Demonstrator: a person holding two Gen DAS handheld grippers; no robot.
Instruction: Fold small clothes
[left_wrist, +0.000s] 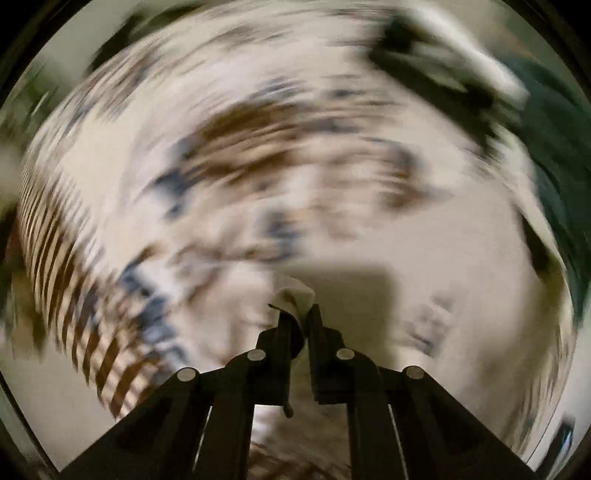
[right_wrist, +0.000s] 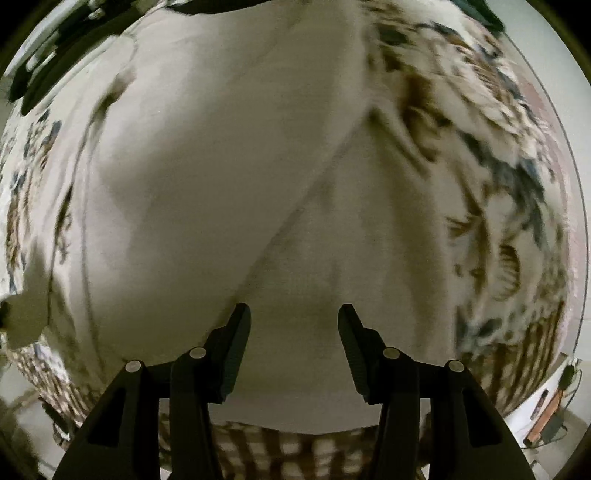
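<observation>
A small off-white garment (right_wrist: 221, 166) lies spread on a patterned cloth, with a diagonal seam or folded edge across it. My right gripper (right_wrist: 293, 312) is open just above it, with the cloth showing between the jaws. In the left wrist view the picture is badly motion-blurred. My left gripper (left_wrist: 297, 312) is shut on a bunched corner of the off-white garment (left_wrist: 295, 295), which also spreads pale to the right (left_wrist: 461, 258).
A cloth printed with brown, blue and white floral shapes (right_wrist: 491, 192) covers the surface, with a brown striped border (left_wrist: 66, 266). At the far right of the right wrist view are a white edge and some cables (right_wrist: 554, 417). A dark blurred object (left_wrist: 436, 62) sits at the top right of the left view.
</observation>
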